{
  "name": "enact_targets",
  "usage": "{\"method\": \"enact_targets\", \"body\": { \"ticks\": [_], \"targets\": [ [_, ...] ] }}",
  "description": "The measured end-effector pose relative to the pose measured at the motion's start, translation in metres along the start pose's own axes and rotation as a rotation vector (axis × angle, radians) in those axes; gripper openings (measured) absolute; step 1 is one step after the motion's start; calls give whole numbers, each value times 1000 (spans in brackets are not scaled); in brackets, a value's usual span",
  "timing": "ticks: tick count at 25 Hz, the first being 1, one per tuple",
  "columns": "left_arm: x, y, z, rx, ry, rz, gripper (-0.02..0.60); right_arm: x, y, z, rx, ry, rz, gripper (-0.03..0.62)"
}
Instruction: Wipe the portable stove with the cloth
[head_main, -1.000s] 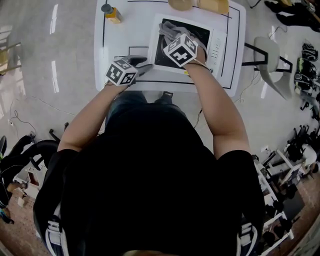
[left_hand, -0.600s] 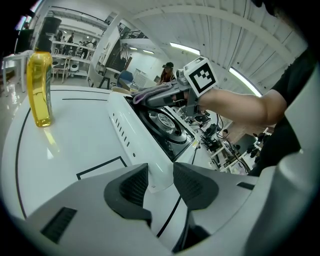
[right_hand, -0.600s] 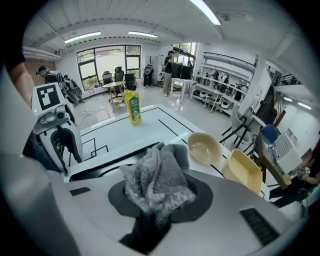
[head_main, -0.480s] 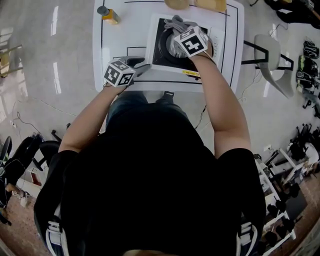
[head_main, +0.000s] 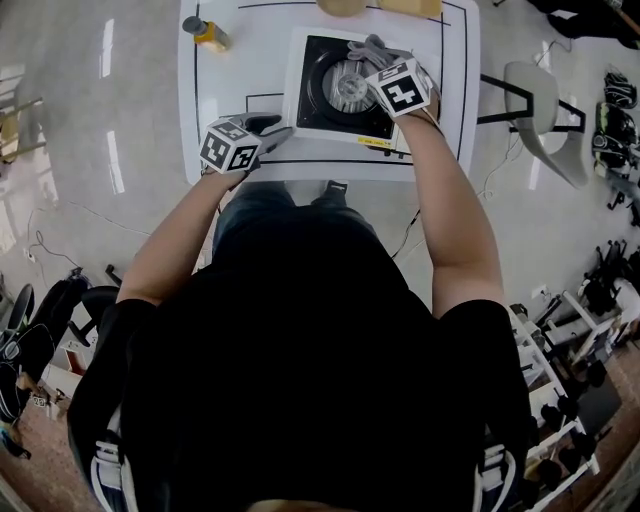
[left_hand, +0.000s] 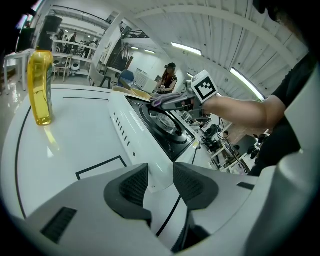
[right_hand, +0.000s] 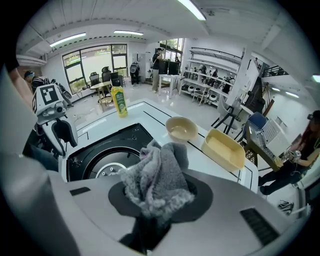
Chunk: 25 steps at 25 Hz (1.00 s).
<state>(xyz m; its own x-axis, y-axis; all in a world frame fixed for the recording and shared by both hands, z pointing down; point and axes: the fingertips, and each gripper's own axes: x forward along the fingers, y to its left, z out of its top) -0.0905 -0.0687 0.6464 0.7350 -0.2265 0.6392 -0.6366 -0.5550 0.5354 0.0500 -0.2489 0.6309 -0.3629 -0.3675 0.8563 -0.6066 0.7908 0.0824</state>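
Your right gripper (head_main: 373, 56), squeezing the cloth (right_hand: 157, 175), has slid right across the stove (head_main: 312, 104). The round burner (head_main: 345, 85) is just to its left. Your left gripper (left_hand: 161, 182) has its jaws apart and holds nothing.

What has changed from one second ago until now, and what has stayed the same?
The right gripper, shut on the cloth, has swept to the person's right across the stove, so the burner now shows. Nothing was taken hold of or let go. The left gripper stays open and empty by the stove's near left corner. The bottle has not moved.
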Motion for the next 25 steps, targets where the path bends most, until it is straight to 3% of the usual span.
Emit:
{"method": "enact_targets", "body": {
  "ticks": [14,25],
  "targets": [
    [2,-9,1,13,10,18,175,-36,3,-61,15,57,-39,107],
    [3,-12,-2,27,22,40,173,-58,42,-93,11,72,-24,107]
  ]
}}
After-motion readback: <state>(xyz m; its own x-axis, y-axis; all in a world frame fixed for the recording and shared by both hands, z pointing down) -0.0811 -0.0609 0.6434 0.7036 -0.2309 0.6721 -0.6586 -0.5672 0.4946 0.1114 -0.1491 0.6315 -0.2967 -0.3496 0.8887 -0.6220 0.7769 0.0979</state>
